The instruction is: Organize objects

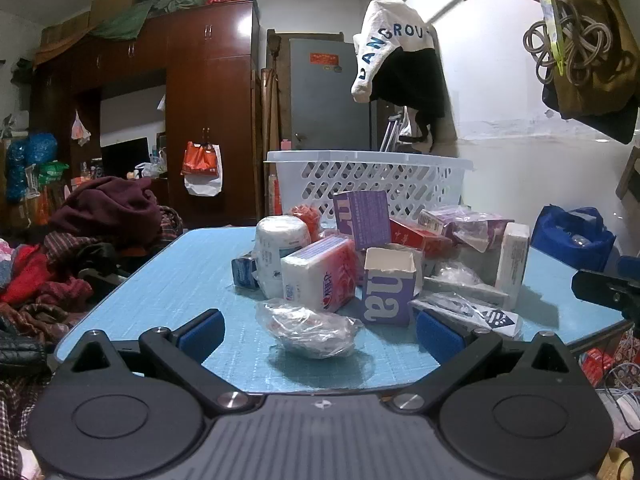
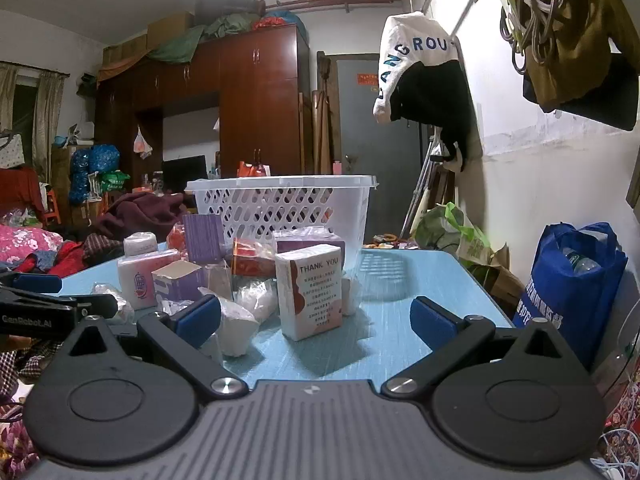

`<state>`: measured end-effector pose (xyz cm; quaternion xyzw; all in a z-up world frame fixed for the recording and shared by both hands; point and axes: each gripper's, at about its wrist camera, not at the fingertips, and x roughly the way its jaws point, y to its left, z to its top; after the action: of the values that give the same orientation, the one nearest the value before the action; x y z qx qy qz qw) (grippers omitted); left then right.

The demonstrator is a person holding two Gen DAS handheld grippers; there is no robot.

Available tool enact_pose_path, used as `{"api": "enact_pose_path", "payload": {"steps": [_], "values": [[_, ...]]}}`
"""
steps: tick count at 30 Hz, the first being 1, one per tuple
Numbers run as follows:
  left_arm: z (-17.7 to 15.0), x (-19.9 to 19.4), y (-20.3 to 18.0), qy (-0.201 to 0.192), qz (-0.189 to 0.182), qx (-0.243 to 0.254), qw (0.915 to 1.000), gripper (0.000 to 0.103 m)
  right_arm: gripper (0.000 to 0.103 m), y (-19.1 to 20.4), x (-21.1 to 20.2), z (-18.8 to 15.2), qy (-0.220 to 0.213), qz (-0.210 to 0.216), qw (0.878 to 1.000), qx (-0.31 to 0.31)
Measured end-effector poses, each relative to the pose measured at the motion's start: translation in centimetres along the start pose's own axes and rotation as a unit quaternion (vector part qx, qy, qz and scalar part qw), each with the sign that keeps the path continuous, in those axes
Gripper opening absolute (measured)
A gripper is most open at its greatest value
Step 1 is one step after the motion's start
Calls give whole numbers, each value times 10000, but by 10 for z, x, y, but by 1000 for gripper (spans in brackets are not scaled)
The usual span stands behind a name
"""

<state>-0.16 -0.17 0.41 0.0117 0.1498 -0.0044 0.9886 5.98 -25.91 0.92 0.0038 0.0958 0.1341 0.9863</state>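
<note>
A pile of small packages lies on the blue table point(image 1: 168, 280), in front of a white perforated basket point(image 1: 372, 184). My left gripper point(image 1: 320, 334) is open and empty, its fingers on either side of a clear plastic packet point(image 1: 310, 330). Behind the packet are a pink-and-white tissue pack point(image 1: 320, 276), an open purple box point(image 1: 388, 288) and a white roll point(image 1: 280, 252). My right gripper point(image 2: 316, 320) is open and empty, just short of a white "THANK YOU" box point(image 2: 310, 292). The basket also shows in the right wrist view point(image 2: 280, 206).
Heaped clothes point(image 1: 60, 264) lie left of the table. A blue bag point(image 2: 568, 280) stands on the floor to the right, against the white wall. The left gripper's side shows in the right wrist view point(image 2: 48, 308). A dark wardrobe point(image 1: 180, 112) stands behind.
</note>
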Motion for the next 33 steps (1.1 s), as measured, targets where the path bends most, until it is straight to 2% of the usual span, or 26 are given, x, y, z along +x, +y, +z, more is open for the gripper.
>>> {"api": "enact_pose_path", "payload": {"steps": [6,12,33], "values": [[1,0,-1,16,70,35,10000,103,103,0,0,0,2,29,10000,13],[1,0,0,53,63,28,10000,103,103,-5,-1,0,11,358,9993,144],[0,0,2,138,116,48,9998,103,103,-9,-1,2,54,391,9990,228]]}}
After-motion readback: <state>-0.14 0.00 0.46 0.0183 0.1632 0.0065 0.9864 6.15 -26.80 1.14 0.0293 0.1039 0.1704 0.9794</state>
